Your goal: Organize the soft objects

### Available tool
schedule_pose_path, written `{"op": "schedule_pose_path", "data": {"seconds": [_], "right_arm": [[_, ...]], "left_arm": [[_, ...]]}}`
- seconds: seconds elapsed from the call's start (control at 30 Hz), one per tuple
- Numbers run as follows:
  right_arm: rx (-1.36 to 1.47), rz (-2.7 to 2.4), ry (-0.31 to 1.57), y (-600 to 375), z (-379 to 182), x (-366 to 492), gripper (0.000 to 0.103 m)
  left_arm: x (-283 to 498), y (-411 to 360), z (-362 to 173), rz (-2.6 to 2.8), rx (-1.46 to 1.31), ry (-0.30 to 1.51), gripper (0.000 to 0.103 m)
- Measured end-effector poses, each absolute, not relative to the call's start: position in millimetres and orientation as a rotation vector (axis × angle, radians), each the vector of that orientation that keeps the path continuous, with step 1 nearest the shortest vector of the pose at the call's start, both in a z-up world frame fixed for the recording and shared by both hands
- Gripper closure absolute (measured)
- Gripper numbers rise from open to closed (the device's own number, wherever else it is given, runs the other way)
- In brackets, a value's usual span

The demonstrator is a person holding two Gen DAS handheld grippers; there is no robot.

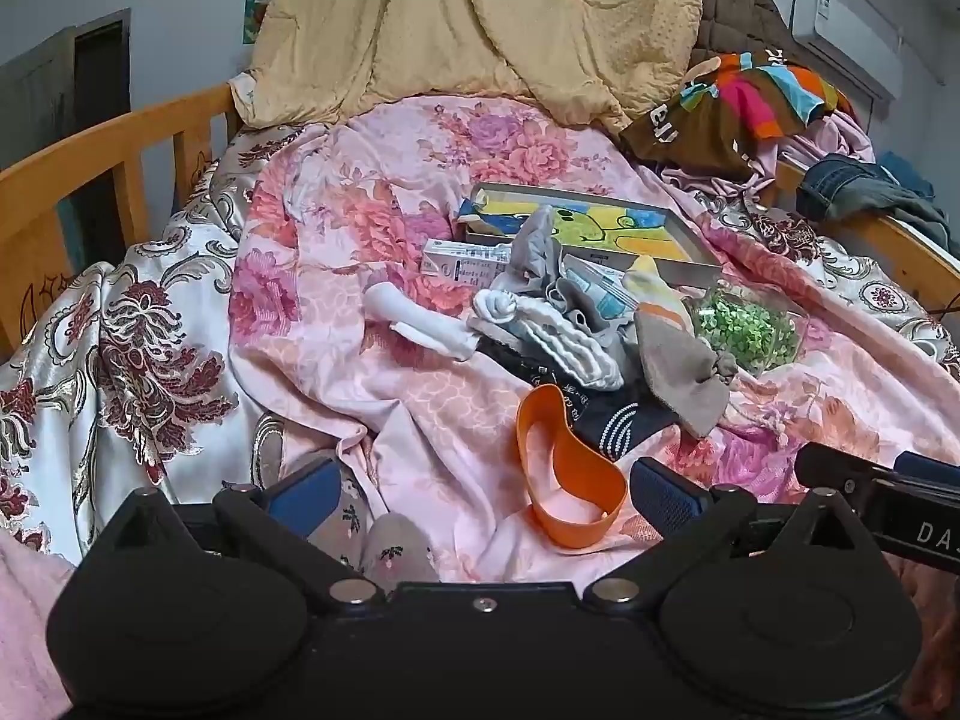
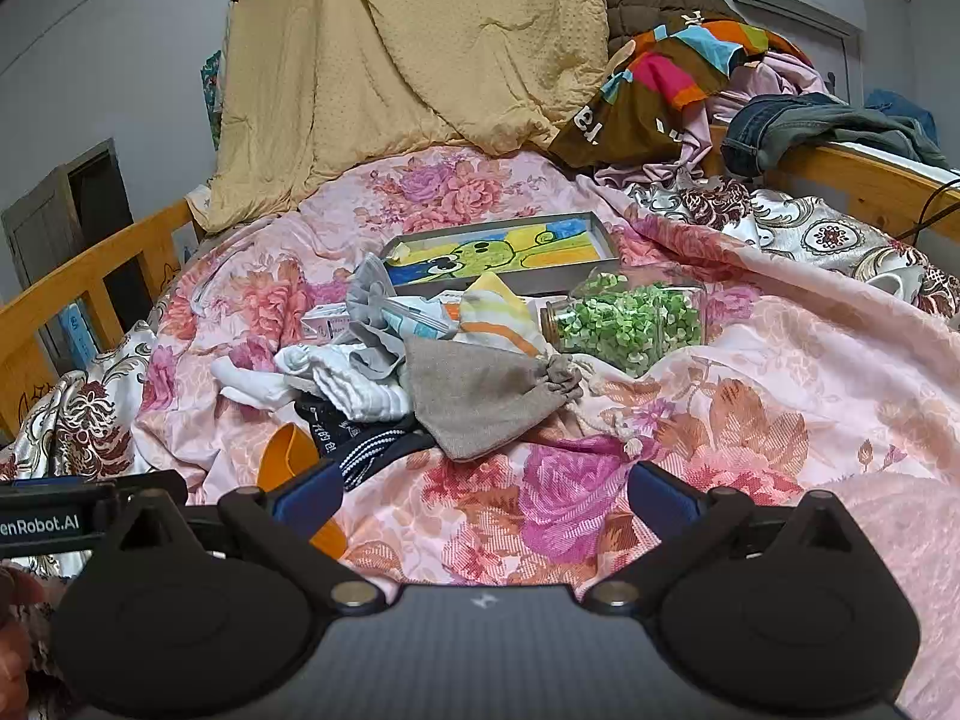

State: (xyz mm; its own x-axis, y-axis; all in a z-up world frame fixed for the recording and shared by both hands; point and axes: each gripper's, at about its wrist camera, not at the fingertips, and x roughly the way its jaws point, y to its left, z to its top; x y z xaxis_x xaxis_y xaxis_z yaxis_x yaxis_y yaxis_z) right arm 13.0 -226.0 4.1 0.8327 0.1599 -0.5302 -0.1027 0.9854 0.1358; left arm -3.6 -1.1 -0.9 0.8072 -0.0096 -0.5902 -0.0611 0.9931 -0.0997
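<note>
A heap of soft things lies mid-bed on the pink floral quilt [image 1: 372, 396]: white socks [image 1: 420, 324], a ribbed white sock [image 1: 576, 348], grey cloth [image 1: 540, 258], a dark navy garment [image 1: 612, 414], a striped yellow-orange cloth [image 1: 651, 294] and a grey drawstring pouch [image 1: 678, 366] [image 2: 480, 396]. An orange rubber band [image 1: 570, 480] lies nearest. My left gripper [image 1: 486, 489] stands open just short of the band, nothing between its fingers. My right gripper [image 2: 483, 495] hangs open over bare quilt [image 2: 540, 510], in front of the pouch.
A flat box with a green cartoon picture [image 1: 600, 228] [image 2: 498, 252], a small white carton [image 1: 462, 261] and a glass jar of green bits [image 1: 744, 330] [image 2: 630, 324] lie behind the heap. Wooden bed rails [image 1: 90, 180] [image 2: 852, 180] flank the bed; a tan blanket [image 1: 480, 18] and piled clothes [image 1: 750, 96] stand behind.
</note>
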Motion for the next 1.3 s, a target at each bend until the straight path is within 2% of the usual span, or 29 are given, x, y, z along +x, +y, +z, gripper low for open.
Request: {"op": "schedule_pose_path", "data": {"seconds": [1.3], "right_arm": [[0.105, 0.139, 0.576, -227.3, 3.2, 13.4, 0.000]], "left_arm": [[1.3, -2.8, -9.5, 0.026, -0.121, 0.643, 0.001]]}}
